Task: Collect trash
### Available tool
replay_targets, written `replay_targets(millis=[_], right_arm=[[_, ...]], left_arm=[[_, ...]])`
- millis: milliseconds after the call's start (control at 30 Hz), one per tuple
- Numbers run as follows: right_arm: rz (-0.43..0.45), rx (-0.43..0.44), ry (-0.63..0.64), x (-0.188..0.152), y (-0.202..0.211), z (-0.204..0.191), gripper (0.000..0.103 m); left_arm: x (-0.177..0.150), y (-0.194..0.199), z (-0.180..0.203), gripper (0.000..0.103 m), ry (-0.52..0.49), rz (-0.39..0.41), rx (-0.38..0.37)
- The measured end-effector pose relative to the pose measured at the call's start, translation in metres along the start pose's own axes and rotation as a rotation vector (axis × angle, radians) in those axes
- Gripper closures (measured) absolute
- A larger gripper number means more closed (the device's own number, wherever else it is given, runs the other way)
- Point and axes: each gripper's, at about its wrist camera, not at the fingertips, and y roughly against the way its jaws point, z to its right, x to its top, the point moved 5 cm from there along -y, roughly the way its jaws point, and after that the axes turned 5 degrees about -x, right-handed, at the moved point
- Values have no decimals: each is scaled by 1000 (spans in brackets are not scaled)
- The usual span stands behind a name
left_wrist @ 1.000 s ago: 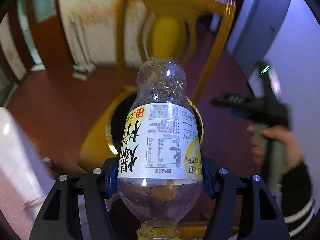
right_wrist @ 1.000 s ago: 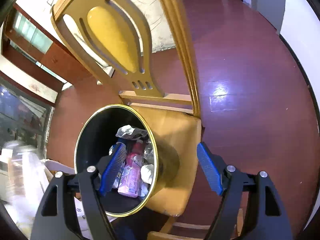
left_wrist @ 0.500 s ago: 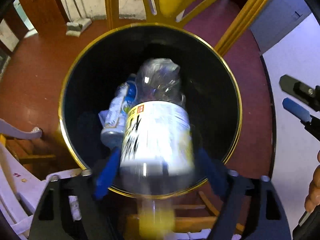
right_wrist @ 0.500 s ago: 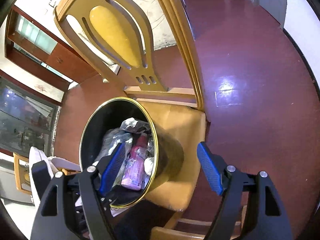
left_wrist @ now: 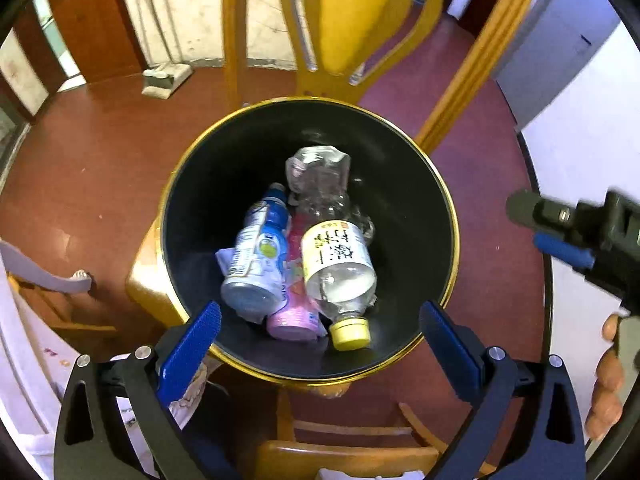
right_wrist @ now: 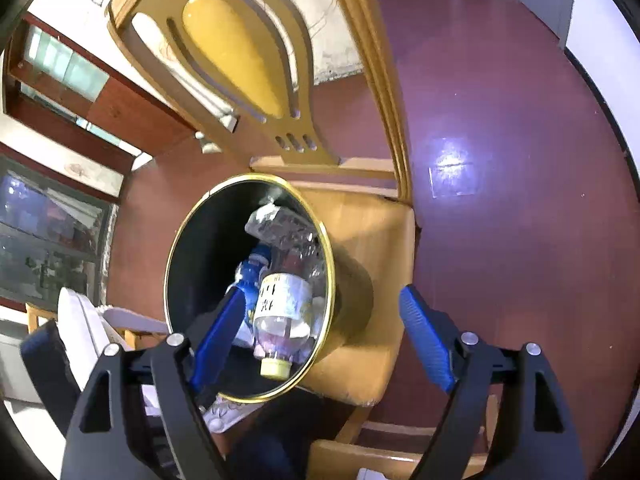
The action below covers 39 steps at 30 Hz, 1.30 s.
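Observation:
A black bin with a gold rim (left_wrist: 448, 208) stands on the seat of a wooden chair (right_wrist: 368, 240). Inside lies a clear bottle with a white-and-yellow label and yellow cap (left_wrist: 336, 256), cap toward me, beside a blue-and-white bottle (left_wrist: 260, 256) and a pink bottle (left_wrist: 292, 320). My left gripper (left_wrist: 319, 314) hangs above the bin's near rim, its jaws opening wide, with nothing between the pads. My right gripper (right_wrist: 322, 298) hovers right of the bin over the seat, jaws opening and empty. The right wrist view also shows the clear bottle (right_wrist: 282, 300) in the bin (right_wrist: 176, 240).
The chair's tall backrest (left_wrist: 360, 20) rises behind the bin. White furniture (left_wrist: 24, 340) stands at the left, and a white wall (left_wrist: 580, 160) at the right. A hand (left_wrist: 608, 380) grips the right tool. Dark red floor surrounds the chair.
My left gripper, shut on the clear bottle a second ago, moved over the bin, opened, and the bottle dropped inside. The right gripper stayed about where it was.

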Motion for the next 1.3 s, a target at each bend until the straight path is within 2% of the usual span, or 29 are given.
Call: replay_targets(millis=[167,267,467,567,667,833,967,1067,1167,1300], right_arm=[[-9,39,54,-8,5,-29,24],[0,61,90,-13,9,-48,24],[11,-10,177,-25,4,-80,24],[16,-37,234,-32,7,-98,24],[17,-28,261,-40,12,-117,23],[109,-13,366,-58,38,-164,21],[181,64,458,-80,65,-212,21],[199,165,548,-104,84,-255,20],[196,277,625,-134,102,-295,18],[171,421,718,-176,123,-338,18]], left_arm=[[-10,17,-6,6,-19,33,3],[-22,39,-18,6,-13,100,13],[-42,77,-46,6,37,200,65],[-54,99,-57,6,67,237,55],[-68,131,-66,6,78,295,55],[-93,189,-90,6,144,400,88],[-120,245,-110,6,203,510,202],[-147,291,-129,6,298,611,309],[-174,334,-148,6,374,668,402],[-223,388,-170,6,481,742,605]])
